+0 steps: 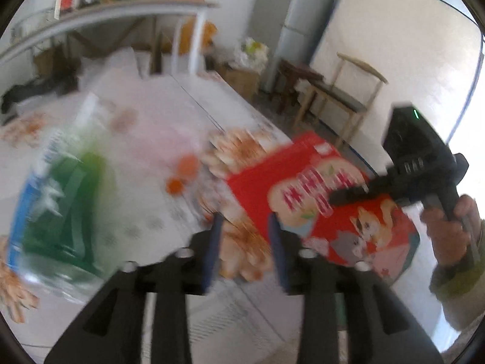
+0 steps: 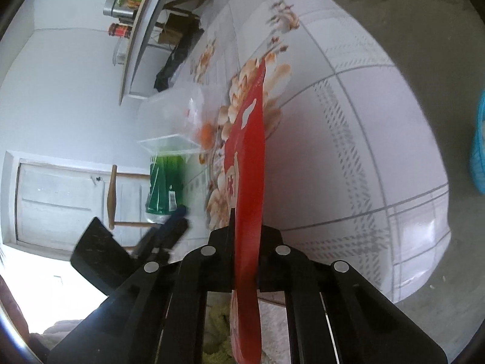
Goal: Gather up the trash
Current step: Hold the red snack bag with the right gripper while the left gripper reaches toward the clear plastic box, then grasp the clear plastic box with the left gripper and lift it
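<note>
Clamped edge-on in the right gripper (image 2: 245, 227), the red snack packet (image 2: 247, 182) hangs above the floral table (image 2: 348, 139); keep the fingers clenched. At nine o'clock, the left gripper (image 1: 244, 224) gapes empty.

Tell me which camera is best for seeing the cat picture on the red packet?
The left wrist view. There the red packet faces the camera, so its cartoon cat and lettering show, though blurred. The right wrist view sees it edge-on, a thin red strip clamped in the right gripper, with no cat visible.
</note>
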